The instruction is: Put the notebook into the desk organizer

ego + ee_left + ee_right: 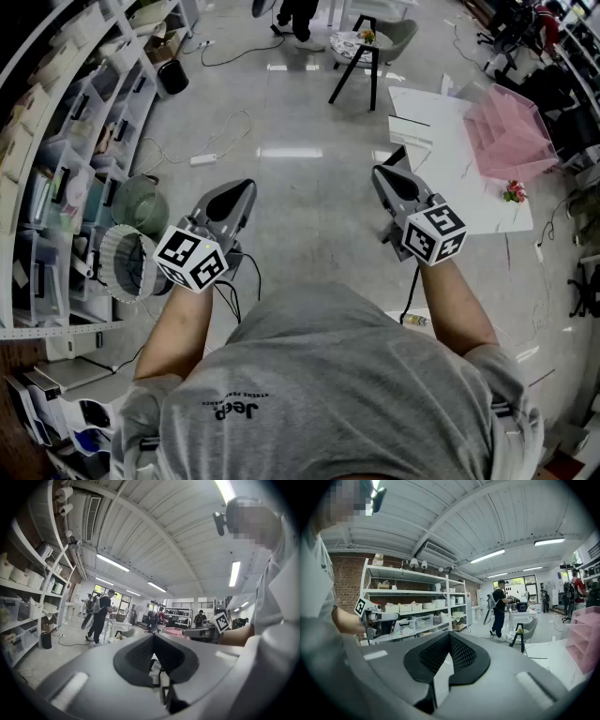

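Observation:
The pink desk organizer (511, 131) stands on a white table (469, 202) at the right; it also shows in the right gripper view (586, 639). A flat white thing (417, 124), maybe the notebook, lies on the table's near-left part; I cannot tell for sure. Both grippers are held over the floor, left of the table. My left gripper (242, 192) is shut with nothing in it, its pads meeting (153, 637). My right gripper (384, 174) is also shut and empty (449, 637), close to the table's left edge.
Shelving (66, 159) with boxes runs along the left. A round wire basket (127, 262) and a green bin (141, 202) sit at its foot. Cables (220, 150) lie on the floor. A black-legged chair (366, 52) stands ahead, and a person (499, 606) stands further off.

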The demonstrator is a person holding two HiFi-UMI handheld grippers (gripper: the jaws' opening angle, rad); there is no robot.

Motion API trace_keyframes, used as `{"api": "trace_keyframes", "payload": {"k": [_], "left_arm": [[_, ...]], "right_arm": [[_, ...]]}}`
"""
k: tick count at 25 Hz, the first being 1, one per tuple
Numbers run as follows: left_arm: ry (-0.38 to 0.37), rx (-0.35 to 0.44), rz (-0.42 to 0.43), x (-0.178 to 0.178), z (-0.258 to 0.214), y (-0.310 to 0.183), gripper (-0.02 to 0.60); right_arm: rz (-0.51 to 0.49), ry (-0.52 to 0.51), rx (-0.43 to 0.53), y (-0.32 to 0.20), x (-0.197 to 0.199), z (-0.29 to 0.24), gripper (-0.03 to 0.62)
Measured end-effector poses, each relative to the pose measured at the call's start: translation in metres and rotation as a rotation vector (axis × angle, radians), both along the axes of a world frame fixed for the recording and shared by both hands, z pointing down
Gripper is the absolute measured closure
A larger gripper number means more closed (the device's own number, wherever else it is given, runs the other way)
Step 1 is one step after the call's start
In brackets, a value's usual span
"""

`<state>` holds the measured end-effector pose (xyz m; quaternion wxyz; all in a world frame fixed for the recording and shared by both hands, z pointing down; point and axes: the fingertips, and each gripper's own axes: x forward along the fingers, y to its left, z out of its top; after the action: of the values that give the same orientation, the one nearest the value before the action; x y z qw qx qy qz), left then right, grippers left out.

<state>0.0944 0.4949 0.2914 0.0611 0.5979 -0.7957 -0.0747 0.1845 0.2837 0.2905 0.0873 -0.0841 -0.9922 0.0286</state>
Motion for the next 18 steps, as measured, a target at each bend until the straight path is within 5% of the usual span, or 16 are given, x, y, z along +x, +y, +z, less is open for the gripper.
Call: {"api": "trace_keyframes", "payload": {"k": [18], "left_arm": [[-0.006,-0.007,0.006,0.002,-0.003,-0.014,0.529]], "right_arm": [[0.002,-0.007,0.012,-0.014,0.000,-0.001,0.594]]}}
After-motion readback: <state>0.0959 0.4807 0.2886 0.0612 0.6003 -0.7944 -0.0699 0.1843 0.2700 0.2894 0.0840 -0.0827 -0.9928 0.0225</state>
